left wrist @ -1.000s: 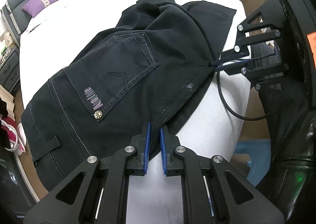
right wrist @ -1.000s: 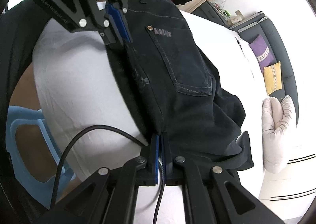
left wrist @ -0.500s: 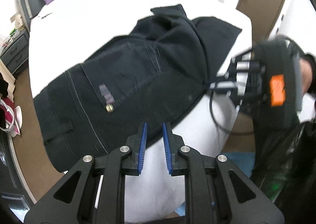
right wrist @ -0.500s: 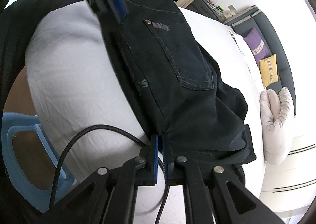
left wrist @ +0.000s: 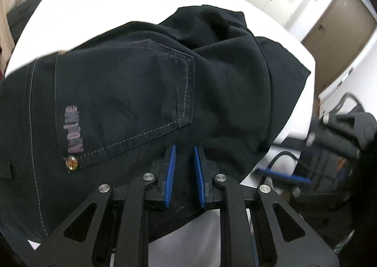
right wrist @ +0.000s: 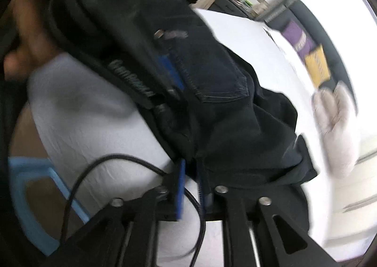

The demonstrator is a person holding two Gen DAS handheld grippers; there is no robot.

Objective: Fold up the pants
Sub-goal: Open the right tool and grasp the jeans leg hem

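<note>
The black pants (left wrist: 146,92) lay folded on the white bed (left wrist: 113,1), back pocket (left wrist: 132,92) uppermost. The hems gripped a second earlier had been let go: the left gripper (left wrist: 184,176) was moved in above the cloth, fingers parted and empty, while the right gripper (right wrist: 191,184) was drawn back, fingers likewise spread. The fold was judged laid.

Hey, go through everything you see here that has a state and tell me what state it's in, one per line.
black pants: bunched and partly folded on the bed, back pocket up
left tool: open, over the pants' near edge, gripping nothing
right tool: open, at the pants' edge; view blurred
white bed: sheet spread flat
closet door: closed
</note>
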